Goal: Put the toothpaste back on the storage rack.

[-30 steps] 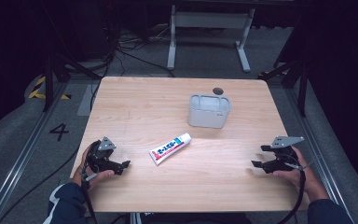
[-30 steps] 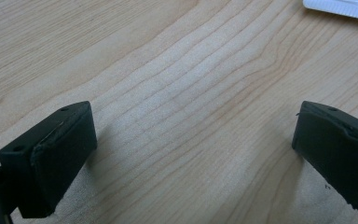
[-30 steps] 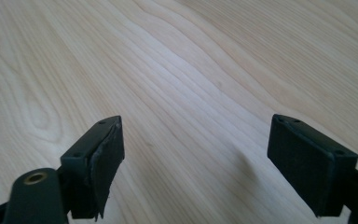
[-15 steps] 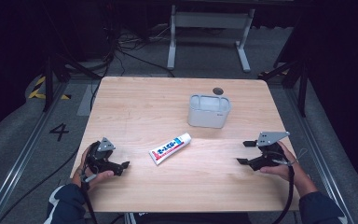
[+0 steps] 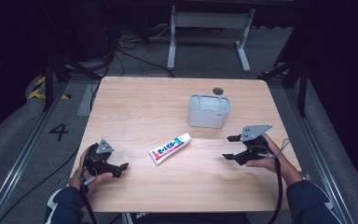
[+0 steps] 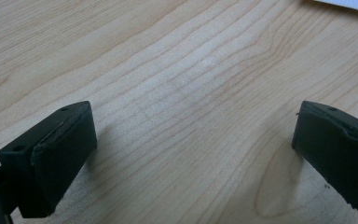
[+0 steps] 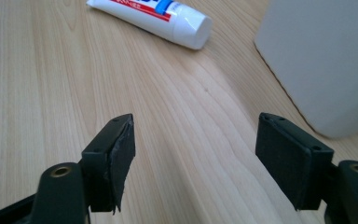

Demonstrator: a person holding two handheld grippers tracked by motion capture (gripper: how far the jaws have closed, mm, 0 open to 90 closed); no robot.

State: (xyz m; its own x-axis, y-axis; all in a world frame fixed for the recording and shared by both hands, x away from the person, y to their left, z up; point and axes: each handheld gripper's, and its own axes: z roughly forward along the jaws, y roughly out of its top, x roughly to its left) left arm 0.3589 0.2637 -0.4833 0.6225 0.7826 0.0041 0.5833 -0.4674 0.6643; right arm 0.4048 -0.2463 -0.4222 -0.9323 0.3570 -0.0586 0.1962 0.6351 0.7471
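Note:
A white toothpaste tube (image 5: 170, 148) with red and blue print lies flat near the middle of the wooden table (image 5: 140, 107); its capped end (image 7: 193, 27) points toward a light grey holder cup (image 5: 209, 110) behind it. My right gripper (image 5: 229, 147) hovers right of the tube, aimed at it, open; its jaws have just been closing with nothing between them (image 7: 193, 154). My left gripper (image 5: 121, 168) rests at the table's front left, open over bare wood (image 6: 193, 140).
A small dark disc (image 5: 217, 90) lies behind the cup near the far edge. A metal stand (image 5: 209, 28) and cables sit on the floor beyond the table. The grey cup's wall (image 7: 326, 56) is close on the right of my right gripper.
My right gripper has moved left toward the tube and risen a little, and its jaws stand narrower. The left gripper has stayed put.

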